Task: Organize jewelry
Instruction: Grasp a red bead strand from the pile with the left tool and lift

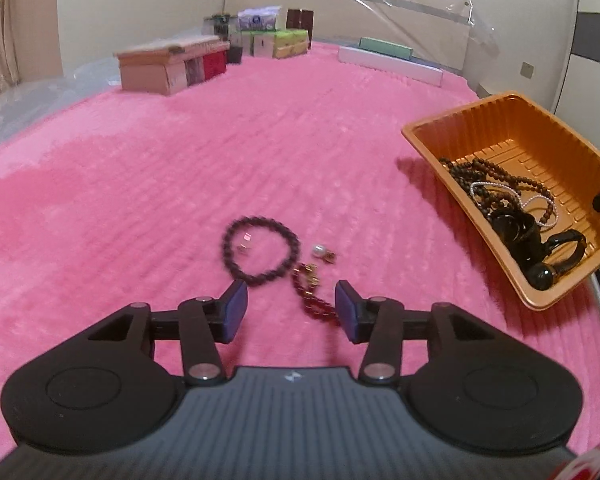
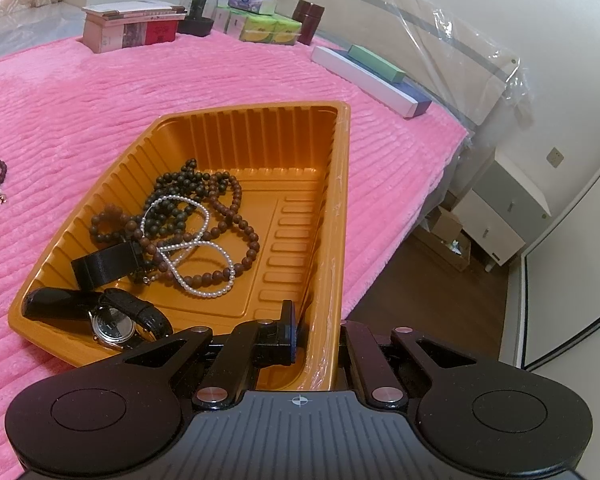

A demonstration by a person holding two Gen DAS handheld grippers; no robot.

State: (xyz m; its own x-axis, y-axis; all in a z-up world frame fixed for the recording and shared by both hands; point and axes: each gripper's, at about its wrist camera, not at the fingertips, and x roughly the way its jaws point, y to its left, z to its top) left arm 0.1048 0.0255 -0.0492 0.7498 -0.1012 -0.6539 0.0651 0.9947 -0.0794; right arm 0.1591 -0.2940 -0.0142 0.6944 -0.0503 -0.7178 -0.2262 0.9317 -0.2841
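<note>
On the pink blanket lie a dark purple bead bracelet (image 1: 227,248), a pearl earring (image 1: 319,249) and a red bead bracelet (image 1: 311,300). My left gripper (image 1: 291,295) is open just above them, and the red bracelet runs between its blue pads without touching either. To the right stands the orange tray (image 1: 516,132), holding brown bead strands (image 2: 220,200), a pearl strand (image 2: 204,248), a watch (image 2: 112,326) and a black strap (image 2: 104,266). My right gripper (image 2: 318,336) is shut on the near right wall of the tray (image 2: 260,136).
Several boxes (image 1: 168,66) and tissue packs (image 1: 288,42) stand at the far end of the bed. A long white box (image 2: 364,76) with a green one on it lies at the back right. The bed's edge drops to a wooden floor (image 2: 440,292) on the right.
</note>
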